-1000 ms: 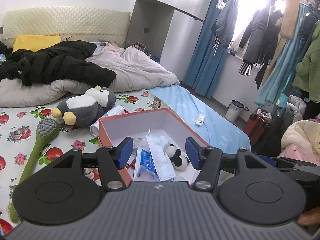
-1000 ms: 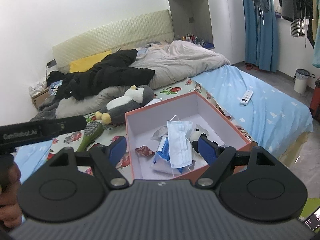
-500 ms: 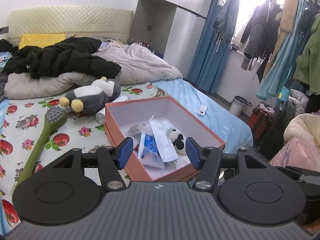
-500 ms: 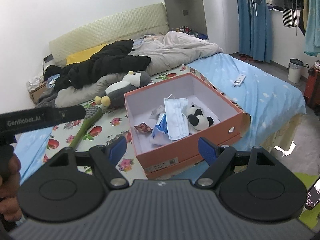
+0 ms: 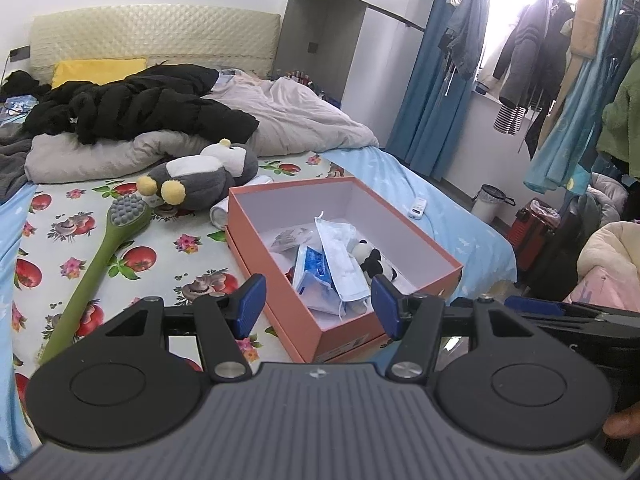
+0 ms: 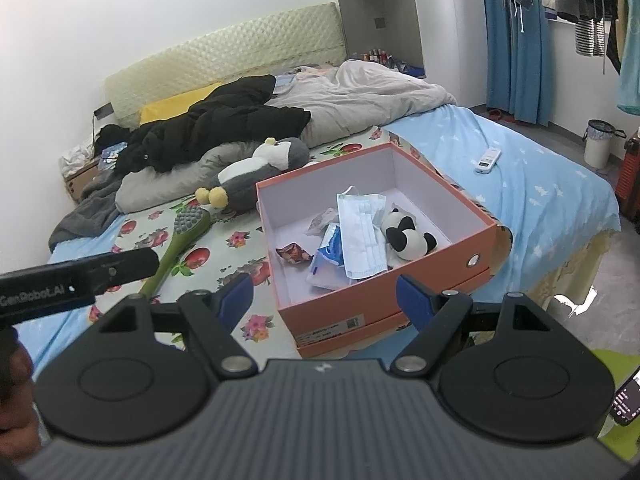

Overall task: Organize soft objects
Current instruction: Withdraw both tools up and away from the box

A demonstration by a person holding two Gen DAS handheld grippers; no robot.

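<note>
An orange box (image 5: 280, 276) (image 6: 384, 300) stands open on the bed. Inside lie a small panda plush (image 5: 370, 260) (image 6: 408, 236), a blue face mask (image 5: 340, 256) (image 6: 362, 236), a tissue pack (image 5: 310, 270) (image 6: 328, 256) and a crumpled wrapper (image 6: 294, 254). A grey penguin plush (image 5: 200, 174) (image 6: 256, 168) rests behind the box. My left gripper (image 5: 318, 302) hangs open in front of the box's near corner, nothing between its fingers. My right gripper (image 6: 324, 300) is open too, back from the box's front wall. The left tool's body (image 6: 76, 278) shows at left.
A green long-handled brush (image 5: 100, 256) (image 6: 180, 246) lies left of the box. A white roll (image 5: 220, 212) sits behind the box. Black jacket (image 5: 140, 108) and grey duvet (image 6: 352, 96) cover the bed's far end. A remote (image 6: 488, 160) lies on the blue sheet. A bin (image 5: 490, 202) stands on the floor.
Both grippers have drawn back from the box and sunk a little, so the box sits farther away and its front wall shows. Both jaws stay as wide as before.
</note>
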